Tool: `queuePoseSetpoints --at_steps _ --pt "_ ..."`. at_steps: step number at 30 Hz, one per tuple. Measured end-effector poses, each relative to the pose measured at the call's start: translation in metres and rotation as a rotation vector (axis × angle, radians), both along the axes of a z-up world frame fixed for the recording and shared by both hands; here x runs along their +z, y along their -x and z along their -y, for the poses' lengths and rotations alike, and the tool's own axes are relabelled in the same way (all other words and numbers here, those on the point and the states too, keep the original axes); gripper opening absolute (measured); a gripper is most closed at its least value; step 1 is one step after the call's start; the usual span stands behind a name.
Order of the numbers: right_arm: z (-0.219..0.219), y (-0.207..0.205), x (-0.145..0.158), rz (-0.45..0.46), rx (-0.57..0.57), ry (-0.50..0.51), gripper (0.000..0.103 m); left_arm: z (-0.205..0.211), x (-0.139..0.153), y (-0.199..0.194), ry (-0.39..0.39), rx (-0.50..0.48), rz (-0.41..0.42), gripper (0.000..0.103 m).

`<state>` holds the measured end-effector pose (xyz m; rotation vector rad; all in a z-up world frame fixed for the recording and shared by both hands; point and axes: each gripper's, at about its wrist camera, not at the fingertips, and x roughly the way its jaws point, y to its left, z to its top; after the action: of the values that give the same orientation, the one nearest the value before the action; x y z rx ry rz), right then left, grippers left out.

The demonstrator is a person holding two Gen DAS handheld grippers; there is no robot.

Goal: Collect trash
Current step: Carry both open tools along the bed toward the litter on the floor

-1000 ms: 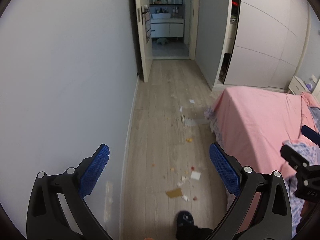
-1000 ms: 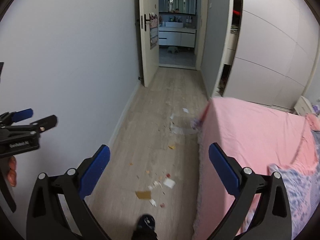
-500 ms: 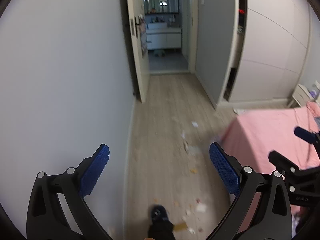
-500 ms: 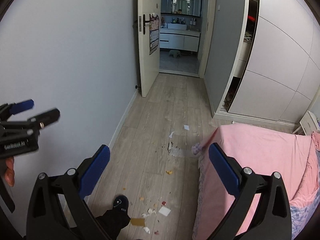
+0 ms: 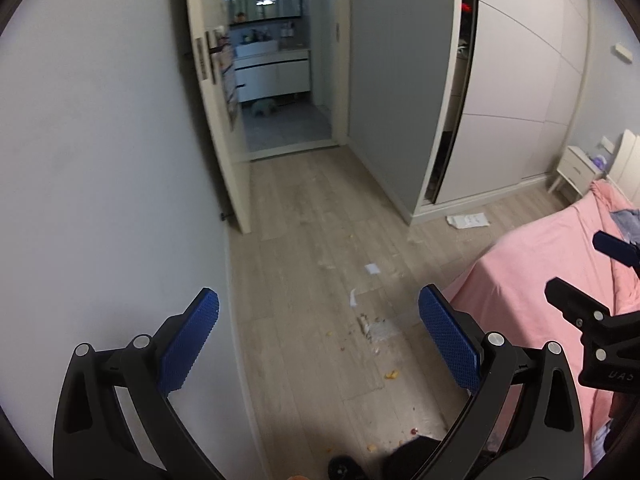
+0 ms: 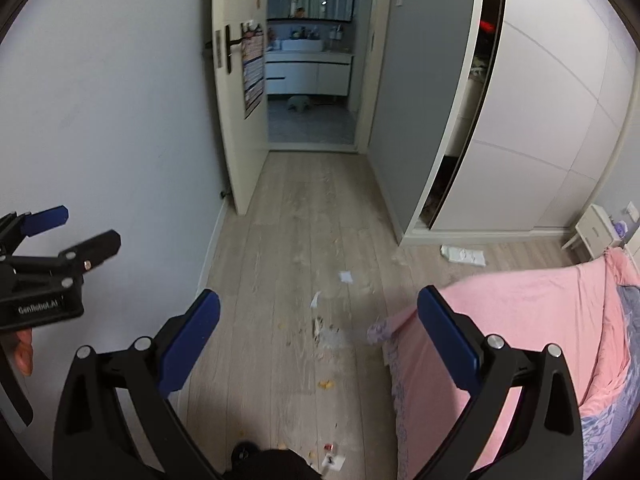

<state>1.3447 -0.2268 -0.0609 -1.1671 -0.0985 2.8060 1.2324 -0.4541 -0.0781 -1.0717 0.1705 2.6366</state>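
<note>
Evidently I am only approaching: my left claw (image 5: 319,340) and right claw (image 6: 319,340) gape empty above the scattered paper scraps and crumbs (image 6: 323,334) on the pale wood floor (image 6: 280,280) beside the pink bed's corner (image 6: 520,312), so next I must lower onto one scrap.

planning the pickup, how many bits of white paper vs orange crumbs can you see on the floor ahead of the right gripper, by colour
white paper: 3 (square scrap, strip, sheet by the wardrobe)
orange crumbs: 1 clear piece
total: 4; smaller specks are too tiny to count

Dim, soft, fisheye-warped edges
</note>
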Motion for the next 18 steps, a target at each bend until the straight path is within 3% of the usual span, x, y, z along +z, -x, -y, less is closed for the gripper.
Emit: queuePoseSetpoints --at_steps 7,11,15,18 --pt "-0.012 0.097 -0.011 -0.013 -0.057 0.007 0.096 -0.016 -0.008 0.108 -0.021 -0.041 -0.005 0.097" --pt "-0.028 0.160 -0.022 -0.023 -0.103 0.049 0.096 -0.039 -0.015 0.177 0.009 -0.094 -0.028 0.097" --pt "-0.047 0.220 -0.025 -0.008 -0.169 0.096 0.096 -0.061 -0.005 0.244 0.030 -0.148 0.000 0.097" --pt "-0.060 0.255 -0.026 -0.005 -0.205 0.084 0.096 -0.076 0.009 0.289 0.040 -0.196 -0.028 0.097"
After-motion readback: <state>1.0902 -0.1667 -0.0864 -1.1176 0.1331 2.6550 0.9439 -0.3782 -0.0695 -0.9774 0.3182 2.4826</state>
